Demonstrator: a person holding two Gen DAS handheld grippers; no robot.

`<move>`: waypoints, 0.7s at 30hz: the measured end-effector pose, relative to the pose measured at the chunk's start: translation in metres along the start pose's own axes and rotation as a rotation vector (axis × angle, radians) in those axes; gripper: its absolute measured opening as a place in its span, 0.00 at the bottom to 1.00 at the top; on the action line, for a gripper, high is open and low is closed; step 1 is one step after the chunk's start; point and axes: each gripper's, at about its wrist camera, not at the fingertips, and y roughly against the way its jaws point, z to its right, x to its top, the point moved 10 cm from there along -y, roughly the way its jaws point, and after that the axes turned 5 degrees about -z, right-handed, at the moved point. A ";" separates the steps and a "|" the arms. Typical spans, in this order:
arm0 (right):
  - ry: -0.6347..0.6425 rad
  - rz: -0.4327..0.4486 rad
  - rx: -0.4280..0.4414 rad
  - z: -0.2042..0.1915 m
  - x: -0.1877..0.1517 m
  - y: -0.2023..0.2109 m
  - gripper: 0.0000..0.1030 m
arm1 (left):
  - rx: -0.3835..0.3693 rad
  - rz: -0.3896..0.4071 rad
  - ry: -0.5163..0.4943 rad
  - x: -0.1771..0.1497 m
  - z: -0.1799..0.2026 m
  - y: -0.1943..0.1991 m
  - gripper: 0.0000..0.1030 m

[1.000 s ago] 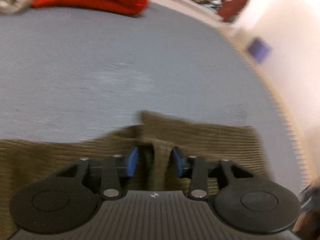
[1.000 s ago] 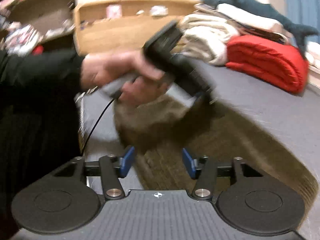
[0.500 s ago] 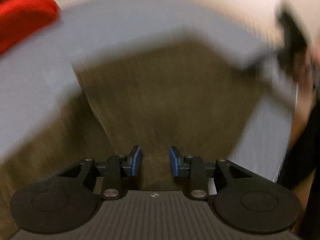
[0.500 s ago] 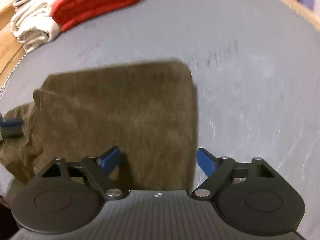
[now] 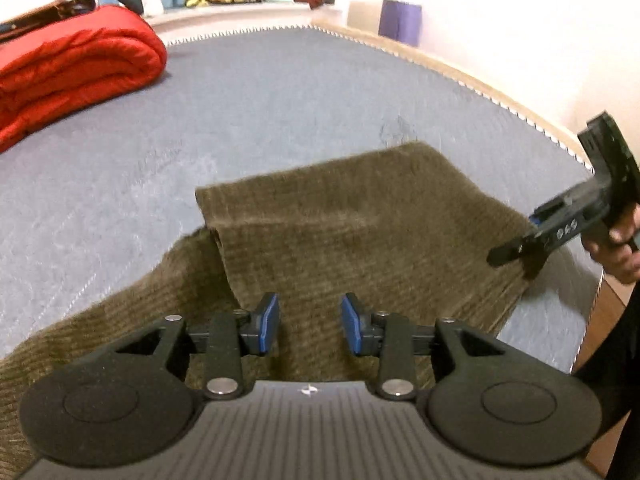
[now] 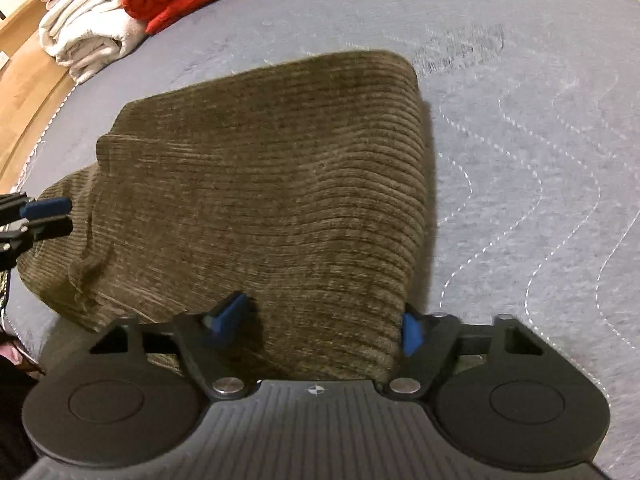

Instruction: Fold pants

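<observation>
Olive corduroy pants [image 6: 272, 184], folded, on grey quilted mattress [image 5: 280, 92]. Left gripper [image 5: 308, 326]: jaws parted, gripping nothing. Right gripper [image 6: 320, 326]: spread wide, empty.

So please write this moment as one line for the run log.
stage: pants folded over on grey mattress | left gripper: open, above pants | right gripper: open, above pants edge | nearby: red blanket

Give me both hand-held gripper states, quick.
Left hand-held gripper: open, holding nothing, over the pants.
Right hand-held gripper: open wide, nothing held, pants between its fingers.
</observation>
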 end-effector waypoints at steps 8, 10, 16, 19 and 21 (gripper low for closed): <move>0.089 0.141 0.046 -0.025 0.019 0.024 0.23 | 0.007 0.098 0.035 0.017 0.002 0.023 0.42; 0.214 0.217 0.041 -0.045 0.022 0.037 0.23 | -0.018 0.126 0.080 0.024 0.000 0.029 0.43; 0.577 0.402 0.070 -0.117 0.010 0.061 0.22 | -0.155 0.214 0.177 0.044 0.017 0.053 0.56; 0.740 0.455 0.037 -0.145 -0.004 0.058 0.22 | -0.229 0.226 0.178 0.049 0.034 0.057 0.65; 0.810 0.477 0.023 -0.161 -0.011 0.054 0.22 | -0.267 0.213 0.169 0.051 0.046 0.054 0.74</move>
